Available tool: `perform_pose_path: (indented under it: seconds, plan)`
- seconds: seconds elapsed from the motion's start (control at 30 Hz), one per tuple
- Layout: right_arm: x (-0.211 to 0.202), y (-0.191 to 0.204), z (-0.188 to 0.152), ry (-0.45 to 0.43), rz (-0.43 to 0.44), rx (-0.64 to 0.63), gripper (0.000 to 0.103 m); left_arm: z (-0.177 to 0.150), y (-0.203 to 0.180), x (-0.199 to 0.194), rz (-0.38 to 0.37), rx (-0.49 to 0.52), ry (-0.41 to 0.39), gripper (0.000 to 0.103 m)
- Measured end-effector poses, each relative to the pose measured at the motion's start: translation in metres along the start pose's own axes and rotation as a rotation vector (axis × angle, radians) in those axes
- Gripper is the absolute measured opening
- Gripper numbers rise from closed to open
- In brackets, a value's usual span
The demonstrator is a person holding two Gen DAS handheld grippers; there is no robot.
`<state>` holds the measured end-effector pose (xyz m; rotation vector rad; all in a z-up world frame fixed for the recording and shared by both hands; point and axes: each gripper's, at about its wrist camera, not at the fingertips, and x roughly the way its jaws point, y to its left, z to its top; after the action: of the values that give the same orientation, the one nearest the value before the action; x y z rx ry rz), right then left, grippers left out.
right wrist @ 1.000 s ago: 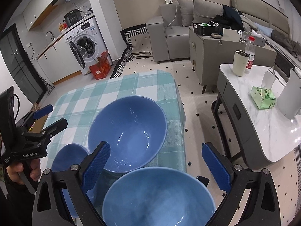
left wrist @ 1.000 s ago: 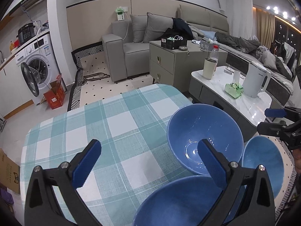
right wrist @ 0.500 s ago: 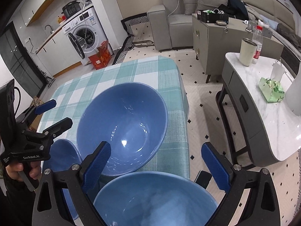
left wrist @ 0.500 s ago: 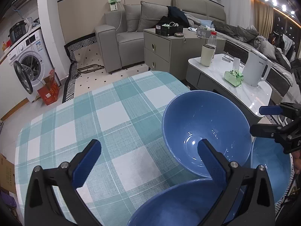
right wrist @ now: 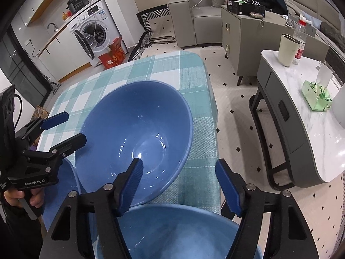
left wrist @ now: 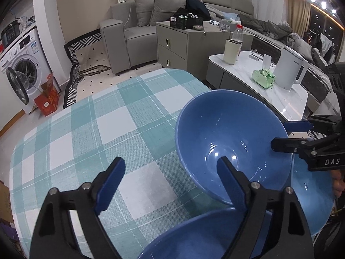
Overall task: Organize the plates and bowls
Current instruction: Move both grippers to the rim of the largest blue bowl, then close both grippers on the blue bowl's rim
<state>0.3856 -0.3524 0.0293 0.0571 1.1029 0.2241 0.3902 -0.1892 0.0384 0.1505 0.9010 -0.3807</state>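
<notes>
A large blue bowl [left wrist: 232, 142] [right wrist: 138, 133] stands on the teal checked tablecloth [left wrist: 103, 129] near its right edge. A second blue bowl [left wrist: 207, 237] lies under my left gripper, a third [right wrist: 172, 233] [left wrist: 312, 194] under my right gripper. My left gripper [left wrist: 171, 181] is open, its right finger over the large bowl's near rim. It shows in the right wrist view [right wrist: 64, 129] at the bowl's left rim. My right gripper [right wrist: 183, 185] is open, its left finger inside the large bowl's near rim. It shows in the left wrist view [left wrist: 291, 133] at the bowl's right rim.
A marble coffee table [left wrist: 269, 95] with a white kettle [left wrist: 289, 71], tissue pack and cup stands right of the table. A grey cabinet [left wrist: 183, 41] and sofa are behind. A washing machine [left wrist: 21, 64] stands at the far left.
Both grippers have moved closer to the large blue bowl, which looks bigger in both views. Both grippers' jaws have narrowed somewhat.
</notes>
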Motion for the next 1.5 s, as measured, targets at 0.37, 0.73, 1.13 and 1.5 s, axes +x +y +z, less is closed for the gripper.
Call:
perform_pose_path:
  seconds: [0.37,0.73,1.13,1.5]
  plan:
    - [0.013,0.000,0.000,0.030,0.045,0.021,0.050,-0.005,-0.011,0.009,-0.037,0.044,0.052,0.042]
    - [0.011,0.006,-0.004,0.012,0.023,-0.014,0.026,-0.002,-0.017,0.008,-0.052,0.064,0.055,0.025]
    - [0.003,0.009,0.001,-0.038,0.001,-0.022,0.022,0.003,-0.016,0.001,-0.038,0.053,0.022,0.022]
    - [-0.018,0.016,0.002,-0.086,0.000,-0.036,0.022,0.008,-0.015,-0.023,-0.033,0.043,-0.037,0.022]
